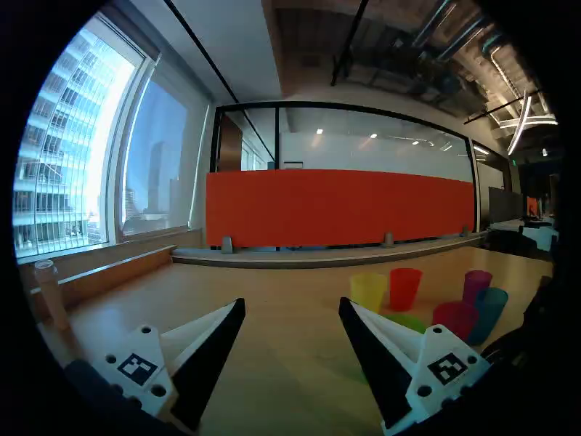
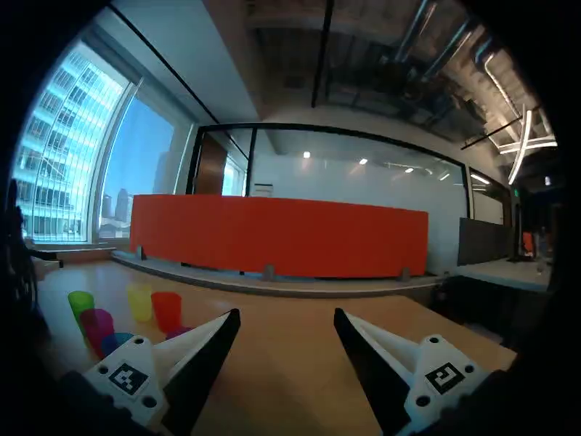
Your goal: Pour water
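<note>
The wooden table [image 1: 276, 280] lay under both claws, and the orange partition [image 1: 341, 207] stood far ahead of them. The left gripper [image 1: 290, 301] hung with its fingers spread apart and nothing between them. The right gripper [image 2: 285, 312] was likewise spread and empty. The coloured cups [image 1: 404, 288] stood ahead and right of the left claw. A clear tall vessel [image 1: 49, 287] stood far to its left.

Six coloured translucent plastic cups stand in a close group on the wooden worktop [image 1: 290, 349]. The yellow cup [image 1: 368, 291] and red cup [image 1: 404, 288] are side by side, upright. The purple cup [image 1: 476, 283], teal cup [image 1: 492, 309], pink cup [image 1: 454, 318] and green cup [image 2: 80, 304] are near them.
</note>
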